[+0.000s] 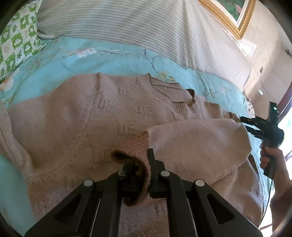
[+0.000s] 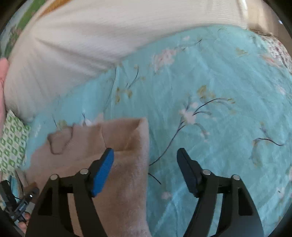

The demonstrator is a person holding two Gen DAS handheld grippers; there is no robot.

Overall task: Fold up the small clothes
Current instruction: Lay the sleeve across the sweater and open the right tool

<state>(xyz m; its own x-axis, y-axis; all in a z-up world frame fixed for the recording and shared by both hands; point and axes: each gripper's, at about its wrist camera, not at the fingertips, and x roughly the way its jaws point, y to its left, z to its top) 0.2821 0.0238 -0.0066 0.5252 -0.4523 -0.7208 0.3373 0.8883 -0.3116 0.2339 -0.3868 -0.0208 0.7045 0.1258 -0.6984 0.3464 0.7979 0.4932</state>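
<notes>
A pale pink knitted sweater (image 1: 91, 116) lies spread on the turquoise floral bedspread (image 1: 54, 62), collar (image 1: 171, 94) toward the far side. Its right sleeve (image 1: 197, 138) is folded across the chest. My left gripper (image 1: 144, 169) is shut on the sleeve's ribbed cuff (image 1: 136, 144), held just above the sweater body. My right gripper (image 2: 146, 156) is open and empty, hovering over the sweater's right edge (image 2: 127, 145) and the bedspread (image 2: 219, 91). It also shows in the left wrist view (image 1: 255, 125), at the sweater's right side, with the hand that holds it.
A white ribbed pillow (image 1: 127, 23) lies along the far side of the bed. A green-and-white patterned pillow (image 1: 16, 42) sits at the far left. A gold-framed picture (image 1: 231, 16) hangs on the wall at the right.
</notes>
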